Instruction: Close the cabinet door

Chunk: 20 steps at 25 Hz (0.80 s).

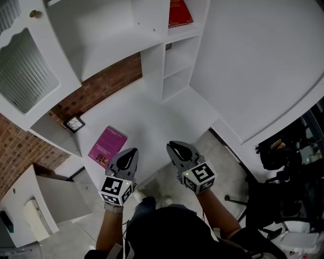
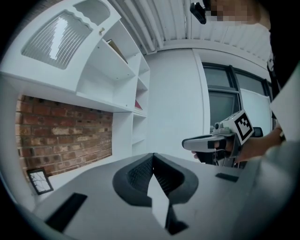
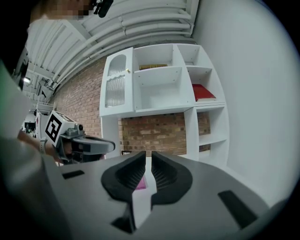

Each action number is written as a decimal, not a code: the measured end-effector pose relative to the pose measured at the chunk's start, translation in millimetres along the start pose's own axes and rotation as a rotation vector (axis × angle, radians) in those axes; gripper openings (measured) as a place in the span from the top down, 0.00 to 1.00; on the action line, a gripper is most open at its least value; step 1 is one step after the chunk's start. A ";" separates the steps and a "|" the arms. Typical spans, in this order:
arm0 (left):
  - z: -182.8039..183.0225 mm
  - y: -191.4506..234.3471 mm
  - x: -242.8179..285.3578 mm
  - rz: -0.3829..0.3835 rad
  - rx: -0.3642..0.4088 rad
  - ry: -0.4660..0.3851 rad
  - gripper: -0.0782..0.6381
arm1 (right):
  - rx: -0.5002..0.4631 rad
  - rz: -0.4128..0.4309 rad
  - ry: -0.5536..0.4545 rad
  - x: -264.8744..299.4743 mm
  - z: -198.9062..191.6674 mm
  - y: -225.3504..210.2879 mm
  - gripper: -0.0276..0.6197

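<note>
Left claw (image 1: pixel 133 150) and right claw (image 1: pixel 171 145) pressed together, empty, over the counter (image 1: pixel 152 114); open glass-paned cabinet door (image 1: pixel 28 71) looks light, rigid, breakable; best pushed on its white frame near the knob (image 1: pixel 34 14).

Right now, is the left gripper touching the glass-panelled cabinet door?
Apart. The head view shows a wide gap between the left gripper and the glass-panelled cabinet door.

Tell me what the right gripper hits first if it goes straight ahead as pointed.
Likely the brick wall behind the desk. The right gripper points slightly down, so it may graze the desk first. Depth is unclear.
</note>
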<state>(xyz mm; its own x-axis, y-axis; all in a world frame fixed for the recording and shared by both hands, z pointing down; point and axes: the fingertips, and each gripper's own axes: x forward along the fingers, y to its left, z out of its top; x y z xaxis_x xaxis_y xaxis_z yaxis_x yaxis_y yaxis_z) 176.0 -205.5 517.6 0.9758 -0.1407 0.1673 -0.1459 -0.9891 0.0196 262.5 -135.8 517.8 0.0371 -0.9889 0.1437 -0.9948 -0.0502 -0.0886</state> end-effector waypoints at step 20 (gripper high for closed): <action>-10.2 -38.1 22.4 -0.012 -0.019 0.016 0.88 | -0.008 -0.042 0.035 -33.3 -21.2 -16.4 0.88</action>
<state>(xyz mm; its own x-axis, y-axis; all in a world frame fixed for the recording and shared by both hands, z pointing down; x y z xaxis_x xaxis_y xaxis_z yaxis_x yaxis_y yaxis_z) 201.7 -170.5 530.6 0.9748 -0.1274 0.1831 -0.1369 -0.9898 0.0400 275.5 -99.0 535.3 0.0758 -0.9805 0.1812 -0.9931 -0.0905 -0.0743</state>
